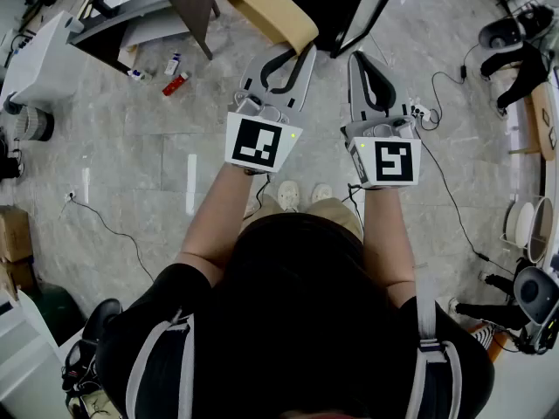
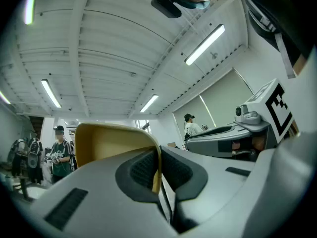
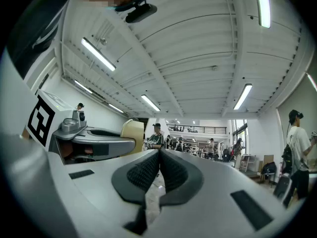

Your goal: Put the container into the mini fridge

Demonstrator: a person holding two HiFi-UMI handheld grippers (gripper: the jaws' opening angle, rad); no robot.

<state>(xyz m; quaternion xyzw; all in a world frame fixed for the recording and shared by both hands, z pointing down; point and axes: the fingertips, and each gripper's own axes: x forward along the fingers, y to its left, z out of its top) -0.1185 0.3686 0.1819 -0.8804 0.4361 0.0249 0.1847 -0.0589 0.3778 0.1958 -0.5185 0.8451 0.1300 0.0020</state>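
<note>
Nearest the lens in the head view is the person's dark-haired head [image 1: 297, 269], with both bare forearms raised forward over a grey marble-tiled floor [image 1: 175, 173]. Each forearm ends in a marker cube: 1 on the left [image 1: 264, 142] and 1 on the right [image 1: 393, 160].

The left gripper [image 1: 301, 52] pinches 1 thin wall of a tan, open-topped container [image 1: 266, 7]. The container is held off the floor at the gripper's tip and tilted to the upper left. In the left gripper view, the left gripper [image 2: 157, 155] has both ribbed pads pressed on the container's [image 2: 111, 143] edge, with the body of the container spreading to the left of the jaws.

The right gripper [image 1: 362, 64] is held just beside the left one, apart from it. In the right gripper view, the right gripper [image 3: 158, 155] has its pads meeting with nothing between them. The container [image 3: 132, 129] shows beyond it at the left.

On the floor lie a red bottle [image 1: 175, 84] and a white bottle [image 1: 173, 63] near a table leg [image 1: 196, 11], and a black cable [image 1: 454, 190] runs at the right. 2 pale shoes [image 1: 288, 195] show between the forearms. Both gripper views point up at a white ribbed ceiling [image 3: 198, 58] with strip lights, and people stand in the background.
</note>
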